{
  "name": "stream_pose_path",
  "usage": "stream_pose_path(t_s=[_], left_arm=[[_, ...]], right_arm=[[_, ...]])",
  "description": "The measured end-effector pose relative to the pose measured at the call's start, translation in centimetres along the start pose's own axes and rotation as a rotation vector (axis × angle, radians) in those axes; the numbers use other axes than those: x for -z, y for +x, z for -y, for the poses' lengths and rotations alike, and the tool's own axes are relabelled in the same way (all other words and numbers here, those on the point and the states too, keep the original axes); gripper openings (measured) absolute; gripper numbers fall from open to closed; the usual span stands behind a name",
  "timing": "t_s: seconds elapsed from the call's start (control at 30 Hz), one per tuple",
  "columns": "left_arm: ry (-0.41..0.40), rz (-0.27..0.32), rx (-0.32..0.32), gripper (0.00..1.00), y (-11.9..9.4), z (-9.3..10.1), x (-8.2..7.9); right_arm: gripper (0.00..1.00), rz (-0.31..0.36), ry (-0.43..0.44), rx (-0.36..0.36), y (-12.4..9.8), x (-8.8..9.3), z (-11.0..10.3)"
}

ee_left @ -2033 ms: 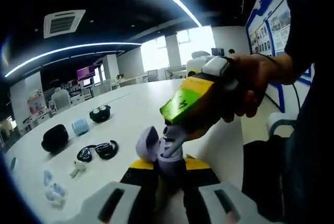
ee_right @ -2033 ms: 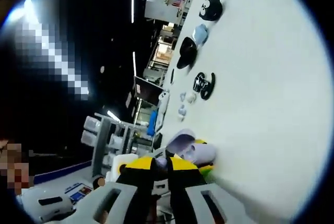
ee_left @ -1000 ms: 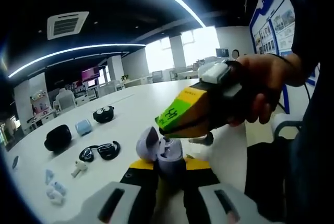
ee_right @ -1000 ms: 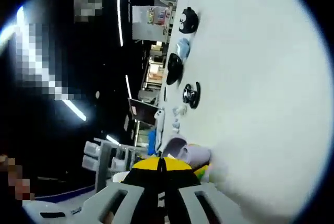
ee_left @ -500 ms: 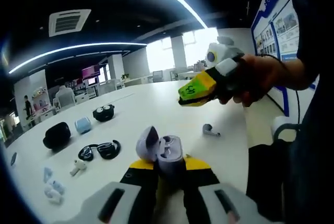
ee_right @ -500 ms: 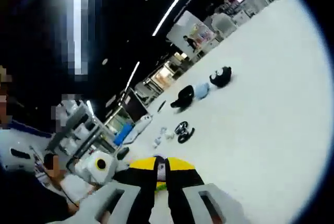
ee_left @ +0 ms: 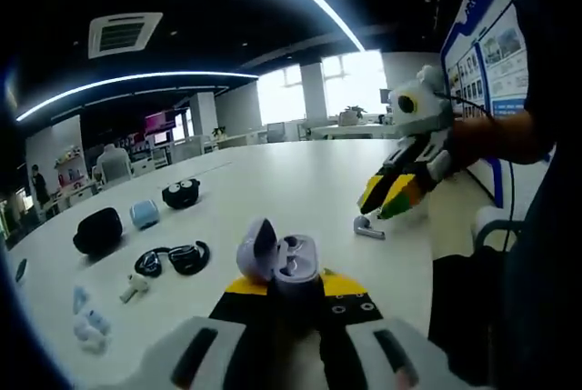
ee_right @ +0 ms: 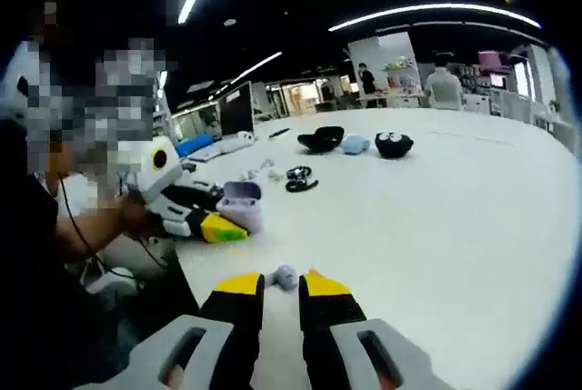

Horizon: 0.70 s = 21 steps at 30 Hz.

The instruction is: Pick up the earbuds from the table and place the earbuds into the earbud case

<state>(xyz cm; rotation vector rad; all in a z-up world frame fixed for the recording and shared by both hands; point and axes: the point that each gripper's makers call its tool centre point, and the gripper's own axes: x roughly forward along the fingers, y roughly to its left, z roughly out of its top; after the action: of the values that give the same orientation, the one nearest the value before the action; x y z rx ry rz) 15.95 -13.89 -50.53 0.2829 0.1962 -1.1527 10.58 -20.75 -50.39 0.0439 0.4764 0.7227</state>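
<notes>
My left gripper is shut on an open lilac earbud case, lid tipped back to the left. A lilac earbud lies on the white table to the right of the case. My right gripper hovers just above that earbud, held by a person's hand. In the right gripper view the right gripper is open, and the earbud lies on the table right at its fingertips, untouched. Further left there, the left gripper holds the case.
Farther back on the table lie a black case, a pale blue case, a black panda-face case, black ear-hook earbuds, a white earbud and light blue earbuds. The table edge runs close behind the grippers.
My right gripper has pulled away from the case, swung down to the loose earbud on the table and opened. The left gripper and case have stayed nearly still.
</notes>
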Motion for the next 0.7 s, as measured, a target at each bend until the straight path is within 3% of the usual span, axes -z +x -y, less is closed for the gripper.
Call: stream_pose_path(t_s=[0.3,0.7], left_arm=[[-0.012,-0.001,0.002,0.19,0.0,0.0,0.0],[-0.034,-0.007,0.024,0.19,0.2,0.1,0.0]], right_arm=[[0.14,0.015,0.000,0.011,0.3,-0.4,0.8],[0.13,-0.022,-0.043,-0.060,1.2,-0.2,1.4]])
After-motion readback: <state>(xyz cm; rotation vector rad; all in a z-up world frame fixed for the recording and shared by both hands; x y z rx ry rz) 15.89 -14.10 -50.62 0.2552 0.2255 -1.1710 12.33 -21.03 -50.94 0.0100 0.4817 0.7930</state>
